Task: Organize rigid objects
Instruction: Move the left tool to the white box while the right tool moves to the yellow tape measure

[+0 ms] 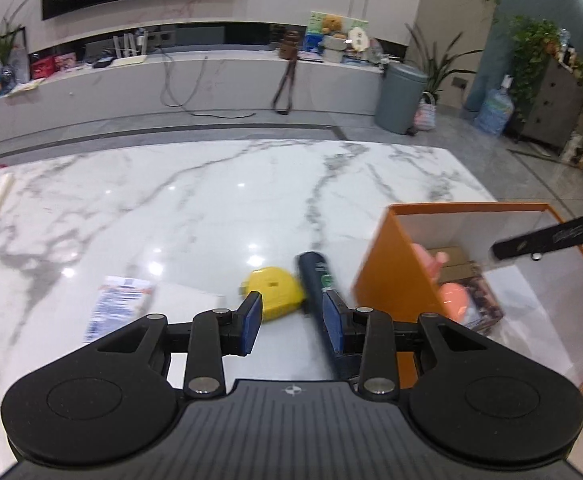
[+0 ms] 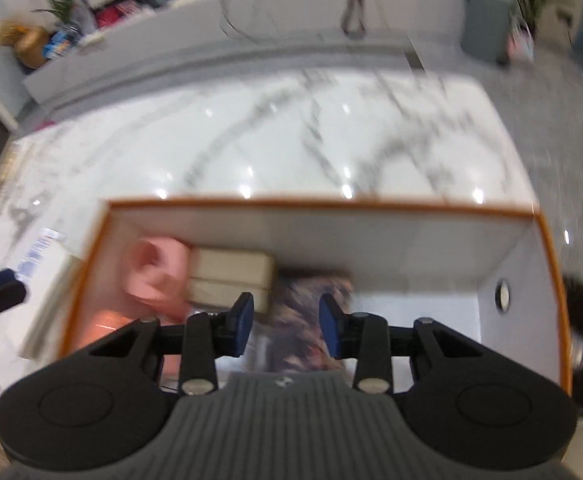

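Clutter remaining on the marble table [image 1: 211, 200] sits by the orange box's [image 1: 387, 280] left wall: a dark bottle [image 1: 315, 276] lying flat and a yellow tape measure [image 1: 275, 292], probably next for sorting. The left gripper [image 1: 293, 322] hangs low over them, tongs spread and empty, its right pad beside the bottle. The right gripper [image 2: 287, 326] hovers above the box interior, tongs also spread, over a pink item [image 2: 155, 272], beige box [image 2: 231, 276] and patterned packet [image 2: 311, 320] inside.
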Motion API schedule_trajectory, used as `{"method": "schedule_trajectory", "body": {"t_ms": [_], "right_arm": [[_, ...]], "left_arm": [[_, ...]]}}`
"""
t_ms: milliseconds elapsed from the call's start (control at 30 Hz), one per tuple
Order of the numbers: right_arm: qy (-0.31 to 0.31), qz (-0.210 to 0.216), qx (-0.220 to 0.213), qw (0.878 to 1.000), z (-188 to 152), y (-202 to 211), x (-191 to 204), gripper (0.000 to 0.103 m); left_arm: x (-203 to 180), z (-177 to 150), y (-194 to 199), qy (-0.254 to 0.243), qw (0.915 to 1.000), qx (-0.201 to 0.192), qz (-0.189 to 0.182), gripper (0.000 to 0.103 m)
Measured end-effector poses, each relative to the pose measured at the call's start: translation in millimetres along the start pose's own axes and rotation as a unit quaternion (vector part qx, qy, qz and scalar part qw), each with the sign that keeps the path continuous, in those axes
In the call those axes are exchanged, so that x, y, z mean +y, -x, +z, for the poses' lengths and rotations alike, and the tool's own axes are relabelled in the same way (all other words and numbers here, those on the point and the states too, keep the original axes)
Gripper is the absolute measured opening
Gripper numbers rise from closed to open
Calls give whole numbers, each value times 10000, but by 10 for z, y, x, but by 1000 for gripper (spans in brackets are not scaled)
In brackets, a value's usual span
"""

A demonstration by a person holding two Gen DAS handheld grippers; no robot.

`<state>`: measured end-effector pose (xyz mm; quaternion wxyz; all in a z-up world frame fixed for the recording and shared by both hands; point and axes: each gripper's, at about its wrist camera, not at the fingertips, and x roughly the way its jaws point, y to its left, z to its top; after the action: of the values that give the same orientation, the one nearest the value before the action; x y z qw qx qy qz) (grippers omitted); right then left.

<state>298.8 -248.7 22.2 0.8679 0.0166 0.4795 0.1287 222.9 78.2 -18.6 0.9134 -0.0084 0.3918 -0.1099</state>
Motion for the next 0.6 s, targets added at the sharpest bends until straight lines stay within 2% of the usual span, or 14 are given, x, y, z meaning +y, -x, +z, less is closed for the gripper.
{"method": "schedule_trajectory", "body": {"t_ms": [133,233,333,400,467,500,600], "right_arm": [[392,334,-493,9975,69,317,384,37],[734,676,-668,9928,96,420,748,37],[939,921,-633,9893,94,369,1119,37],[930,1019,-526,9890,58,264,1345,40],[880,1108,-362,9893,-30,120,1543,41],[905,1113,-310,9892,-82,37,1640,41],[1134,841,-238,9897,-276,-194,1896,41]], "left_arm": [[293,12,79,370,9991,17,213,42],[509,15,115,664,9975,-44,252,42],[675,-6,119,821,9964,51,219,42],[728,-42,105,748,9967,218,247,42],[766,-94,63,657,9968,394,215,48],[791,-127,25,668,9964,492,190,53],[841,-225,-103,620,9955,695,168,55]]}}
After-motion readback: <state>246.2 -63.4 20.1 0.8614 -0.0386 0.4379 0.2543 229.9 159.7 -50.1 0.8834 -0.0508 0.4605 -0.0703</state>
